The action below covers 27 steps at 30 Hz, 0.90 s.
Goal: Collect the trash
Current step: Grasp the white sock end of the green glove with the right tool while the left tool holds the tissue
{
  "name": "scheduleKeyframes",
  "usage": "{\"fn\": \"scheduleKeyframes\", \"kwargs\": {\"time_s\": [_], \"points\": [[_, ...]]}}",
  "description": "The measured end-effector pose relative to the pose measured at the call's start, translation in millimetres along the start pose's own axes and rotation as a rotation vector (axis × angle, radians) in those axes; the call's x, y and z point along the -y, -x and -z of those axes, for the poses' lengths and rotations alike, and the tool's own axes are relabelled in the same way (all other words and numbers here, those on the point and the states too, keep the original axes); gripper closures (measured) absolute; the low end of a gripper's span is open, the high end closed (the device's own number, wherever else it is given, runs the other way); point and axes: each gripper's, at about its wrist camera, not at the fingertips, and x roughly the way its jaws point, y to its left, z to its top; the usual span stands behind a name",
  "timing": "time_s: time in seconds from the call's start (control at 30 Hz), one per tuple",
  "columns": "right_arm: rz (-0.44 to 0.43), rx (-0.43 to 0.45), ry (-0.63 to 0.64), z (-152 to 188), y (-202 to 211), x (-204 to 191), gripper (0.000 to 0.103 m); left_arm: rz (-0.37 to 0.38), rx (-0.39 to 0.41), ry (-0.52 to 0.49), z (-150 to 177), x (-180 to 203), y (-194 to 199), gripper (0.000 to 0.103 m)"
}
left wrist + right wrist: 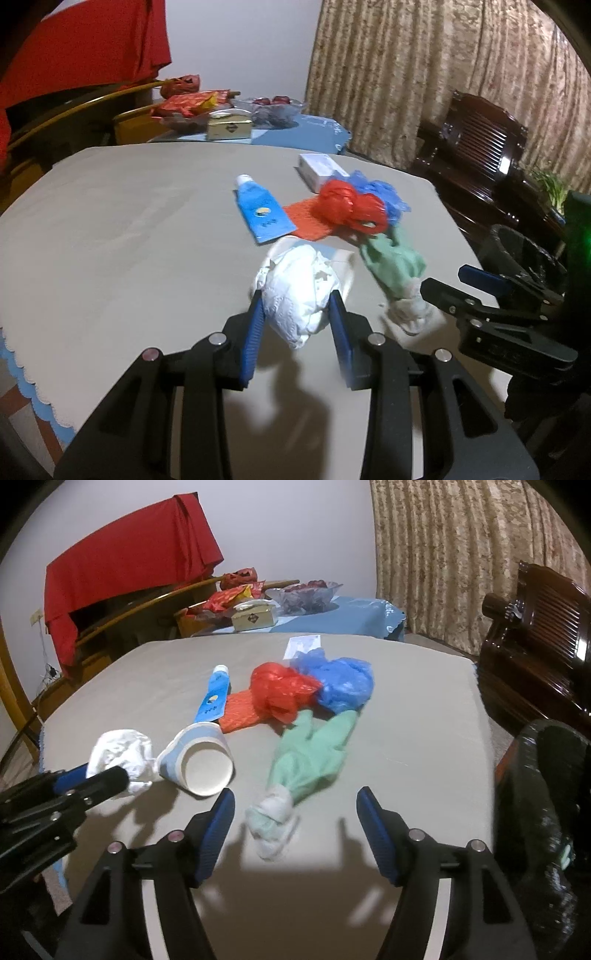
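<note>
Gripping a crumpled white tissue [299, 295], the left tongs [297, 314] have it pinched between blue pads, just above the grey counter [129, 240]. Right tongs [295, 812] stand wide with nothing between the pads, a green bag [306, 760] (knotted at its near end) lying just ahead. A paper cup [203, 760] lies on its side beside the tissue; tube [214, 694], red bag [280, 690] and blue bag [340, 683] sit farther back, a black bin [546, 812] at the right edge
</note>
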Motion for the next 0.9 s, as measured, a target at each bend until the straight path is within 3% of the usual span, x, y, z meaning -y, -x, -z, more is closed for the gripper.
{"fn": "scheduleKeyframes", "kwargs": {"time_s": [0.37, 0.43, 0.5, 0.6, 0.9], "points": [[0.028, -0.075, -0.018, -1, -34, -8, 0.037, -0.019, 0.0, 0.021, -2, -16, 0, 0.069], [0.023, -0.087, -0.019, 0, -37, -9, 0.042, -0.019, -0.003, 0.024, -2, -16, -1, 0.069], [0.007, -0.102, -0.015, 0, -39, -10, 0.055, -0.02, -0.007, 0.027, -1, -17, -2, 0.069], [-0.025, -0.116, -0.032, 2, -41, -9, 0.064, -0.02, -0.009, 0.028, -1, -17, -3, 0.069], [-0.036, -0.086, -0.06, -7, -12, 5, 0.073, -0.008, 0.008, 0.015, -7, -4, 0, 0.069]]}}
